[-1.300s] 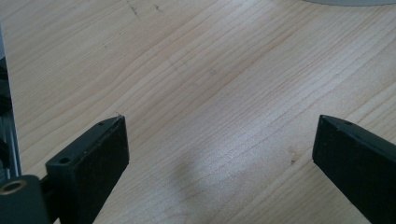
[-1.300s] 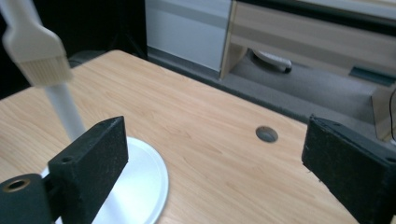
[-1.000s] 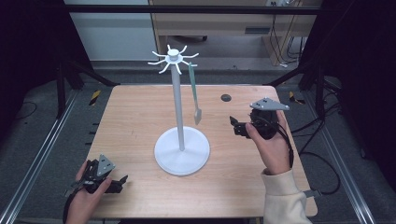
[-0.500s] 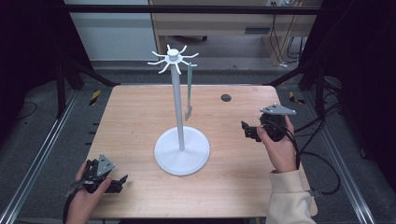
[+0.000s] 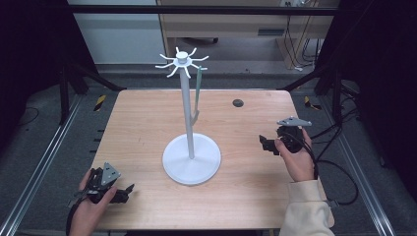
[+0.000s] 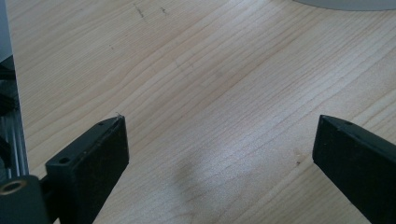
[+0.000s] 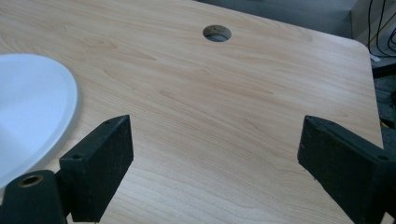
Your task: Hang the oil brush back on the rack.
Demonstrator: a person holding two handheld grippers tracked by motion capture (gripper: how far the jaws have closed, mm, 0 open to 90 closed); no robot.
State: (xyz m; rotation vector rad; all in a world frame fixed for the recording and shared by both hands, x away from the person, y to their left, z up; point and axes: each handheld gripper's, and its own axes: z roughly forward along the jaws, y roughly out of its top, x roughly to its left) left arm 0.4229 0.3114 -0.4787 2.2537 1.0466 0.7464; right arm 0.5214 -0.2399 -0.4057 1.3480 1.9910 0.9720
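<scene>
Since a moment ago my right gripper [image 5: 267, 144] has drawn back toward four o'clock of the white stand [image 5: 191, 158], jaws spread, empty; my left gripper [image 5: 124, 191] rests released at seven o'clock.

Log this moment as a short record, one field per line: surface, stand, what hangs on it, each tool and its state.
surface: wooden table with a round hole near its far edge
stand: white stand, round base, tall pole, hooked arms on top, mid-table
hanging item: green strip on a right-hand hook, clear of the table
left tool: near left corner, jaws open, nothing between them
right tool: right of the base, jaws open, nothing between them
</scene>
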